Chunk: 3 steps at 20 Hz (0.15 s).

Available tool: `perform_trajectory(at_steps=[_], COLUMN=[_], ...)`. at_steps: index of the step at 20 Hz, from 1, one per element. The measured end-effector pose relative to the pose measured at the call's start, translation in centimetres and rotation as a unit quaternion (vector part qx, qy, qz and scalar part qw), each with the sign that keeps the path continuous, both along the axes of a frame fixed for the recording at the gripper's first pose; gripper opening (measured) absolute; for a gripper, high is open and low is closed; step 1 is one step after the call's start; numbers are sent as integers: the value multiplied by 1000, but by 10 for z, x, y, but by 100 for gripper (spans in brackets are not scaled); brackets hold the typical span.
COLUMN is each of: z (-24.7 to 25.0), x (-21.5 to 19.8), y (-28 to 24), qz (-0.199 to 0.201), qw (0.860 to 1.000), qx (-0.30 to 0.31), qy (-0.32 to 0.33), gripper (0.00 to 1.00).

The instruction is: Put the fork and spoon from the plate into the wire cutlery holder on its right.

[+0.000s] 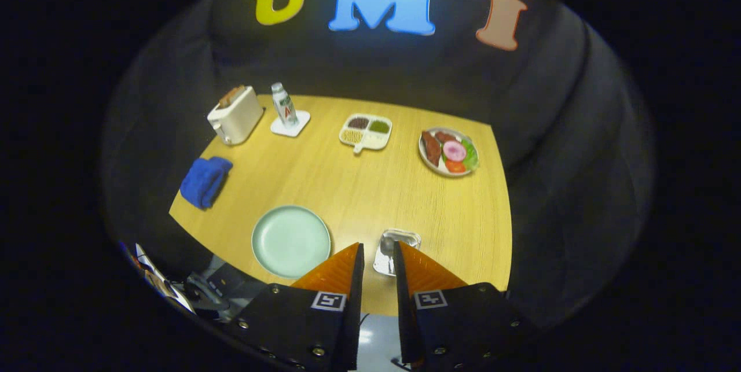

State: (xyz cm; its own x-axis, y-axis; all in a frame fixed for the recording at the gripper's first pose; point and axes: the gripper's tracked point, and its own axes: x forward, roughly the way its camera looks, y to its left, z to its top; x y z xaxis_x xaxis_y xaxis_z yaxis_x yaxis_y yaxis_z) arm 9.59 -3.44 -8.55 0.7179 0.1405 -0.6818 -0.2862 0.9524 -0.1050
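Observation:
I look down from high above the wooden table (359, 187). A pale green plate (290, 240) lies near the table's front edge, just left of my fingers, with nothing on it. To its right stands the wire cutlery holder (405, 239), seen through the gap between my fingers and partly hidden by the right one. A shiny spoon bowl (386, 243) shows inside it; I cannot make out the fork. My gripper (378, 246) hovers well above the holder, its fingers a narrow gap apart with nothing held between them.
At the back left stand a white toaster (235, 114) and a bottle (284, 105) on a white coaster. A divided dish (366, 131) and a plate of food (448, 151) sit further right. A blue cloth (205, 181) lies at the left edge.

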Motion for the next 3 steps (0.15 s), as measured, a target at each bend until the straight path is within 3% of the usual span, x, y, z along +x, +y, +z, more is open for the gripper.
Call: perform_trajectory(at_steps=[3], z=[32], x=[-28], y=[45], qz=[-9], qw=[991], qx=[47], qy=[-123], gripper=[30])
